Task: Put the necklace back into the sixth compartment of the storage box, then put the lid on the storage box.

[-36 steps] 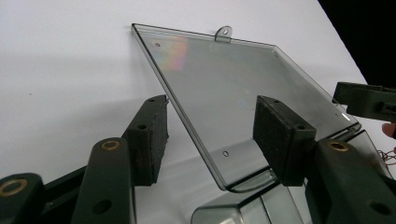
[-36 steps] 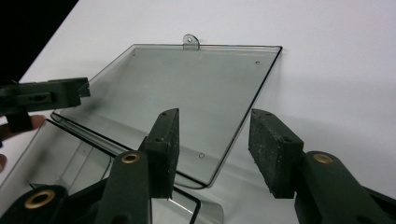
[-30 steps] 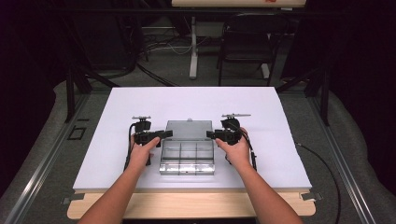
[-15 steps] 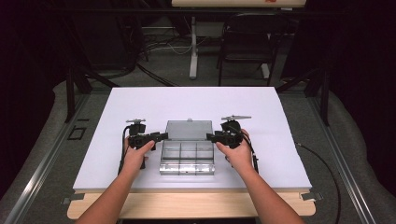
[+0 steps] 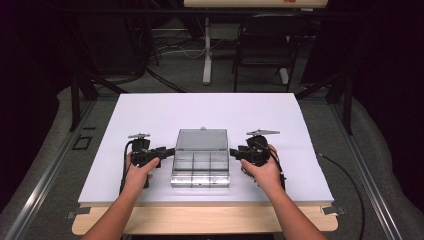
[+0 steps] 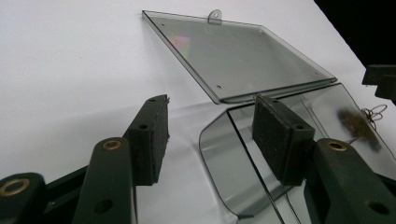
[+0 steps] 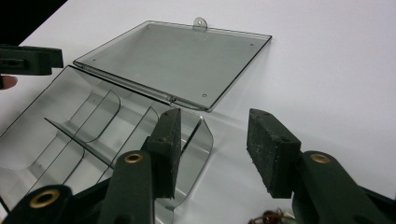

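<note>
A clear plastic compartment box (image 5: pixel 200 170) sits at the middle of the white table (image 5: pixel 200 112), its lid (image 5: pixel 201 139) laid open flat behind it. My left gripper (image 5: pixel 169 150) is at the box's left side and my right gripper (image 5: pixel 234 153) at its right side, both pointing inward. The left gripper (image 6: pixel 215 135) is open, and a rounded corner of the tray (image 6: pixel 224 158) lies between its pads (image 6: pixel 150 137). The right gripper (image 7: pixel 219 149) is open too, straddling the tray's other rounded corner (image 7: pixel 198 140). The dividers (image 7: pixel 93 126) stand in bare compartments.
A small brownish tangle (image 7: pixel 270 217) lies on the table just under my right gripper. The table's wooden front edge (image 5: pixel 200 220) runs along the near side. A dark chair (image 5: pixel 265 45) and a stand post (image 5: pixel 207 45) are on the floor beyond the table.
My left gripper has drawn slightly left and back toward the near edge, away from the box side. The right gripper has shifted only a little toward the near edge.
</note>
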